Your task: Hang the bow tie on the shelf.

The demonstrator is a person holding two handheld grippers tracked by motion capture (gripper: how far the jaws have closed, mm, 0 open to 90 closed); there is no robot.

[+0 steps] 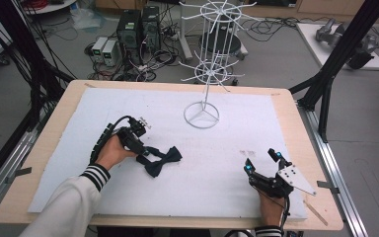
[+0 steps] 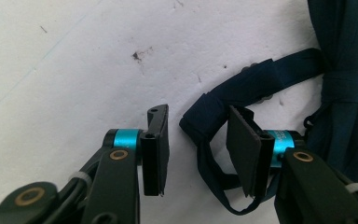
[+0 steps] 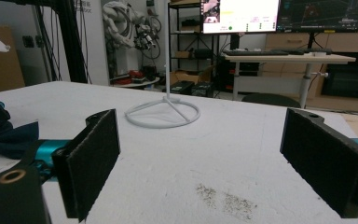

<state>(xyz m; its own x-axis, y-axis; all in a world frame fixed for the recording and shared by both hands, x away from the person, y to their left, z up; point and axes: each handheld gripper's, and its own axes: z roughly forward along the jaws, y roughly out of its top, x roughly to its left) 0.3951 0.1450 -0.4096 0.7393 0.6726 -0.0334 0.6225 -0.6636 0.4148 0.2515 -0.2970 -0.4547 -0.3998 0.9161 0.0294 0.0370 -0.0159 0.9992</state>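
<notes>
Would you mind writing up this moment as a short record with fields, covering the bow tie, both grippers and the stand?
surface: white mat on a wooden table
bow tie: dark blue bow tie lying flat on the mat, left of centre
strap: strap loop lies between the left jaws, pads not yet pressing on it
left gripper: left gripper down at the strap end, jaws partly open
right gripper: right gripper resting at the mat's right, jaws wide open, nothing between them
stand: white wire rack upright at the far middle, hooks bare
</notes>
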